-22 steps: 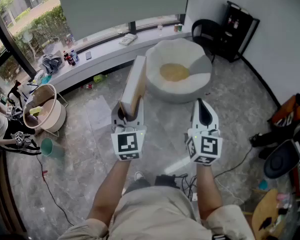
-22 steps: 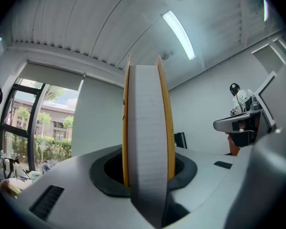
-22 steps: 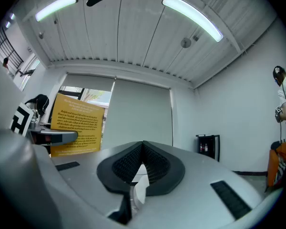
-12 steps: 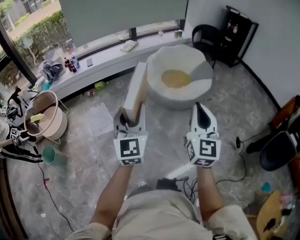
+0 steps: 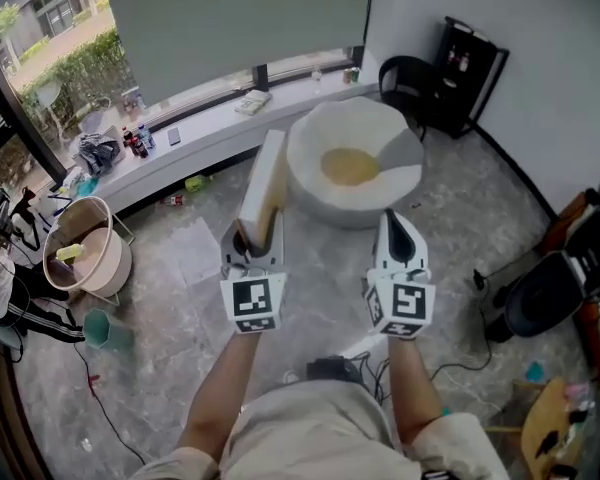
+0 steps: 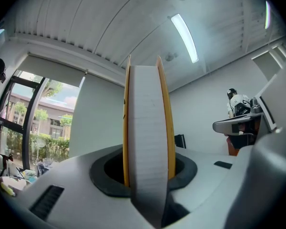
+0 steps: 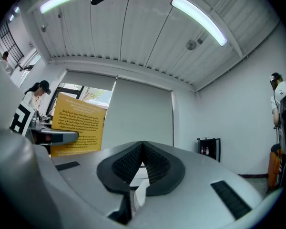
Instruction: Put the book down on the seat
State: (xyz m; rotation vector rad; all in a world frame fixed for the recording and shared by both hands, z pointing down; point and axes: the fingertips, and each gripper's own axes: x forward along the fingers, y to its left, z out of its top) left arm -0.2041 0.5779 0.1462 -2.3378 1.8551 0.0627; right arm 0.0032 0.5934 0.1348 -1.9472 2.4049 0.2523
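Observation:
A thick book (image 5: 262,183) with yellow covers and white page edges stands upright in my left gripper (image 5: 254,242), which is shut on its lower end. In the left gripper view the book (image 6: 147,142) rises between the two jaws, page edges toward the camera. The seat, a round white beanbag (image 5: 380,133) with a yellow cushion (image 5: 349,166) in its hollow, lies on the floor just beyond the book's top. My right gripper (image 5: 396,236) is held level beside the left one, shut with nothing in it (image 7: 142,144). The yellow back cover (image 7: 79,124) shows at the left of the right gripper view.
A grey marble floor lies below. A long window sill (image 5: 195,128) with bottles and small items runs along the back left. A beige bucket (image 5: 85,251) stands at left, a black chair (image 5: 408,80) and black cabinet (image 5: 463,73) at back right, cables (image 5: 460,353) near my feet.
Both grippers have stayed together in front of me with the book upright. The view has drifted slightly, so the beanbag and floor sit a little differently in frame.

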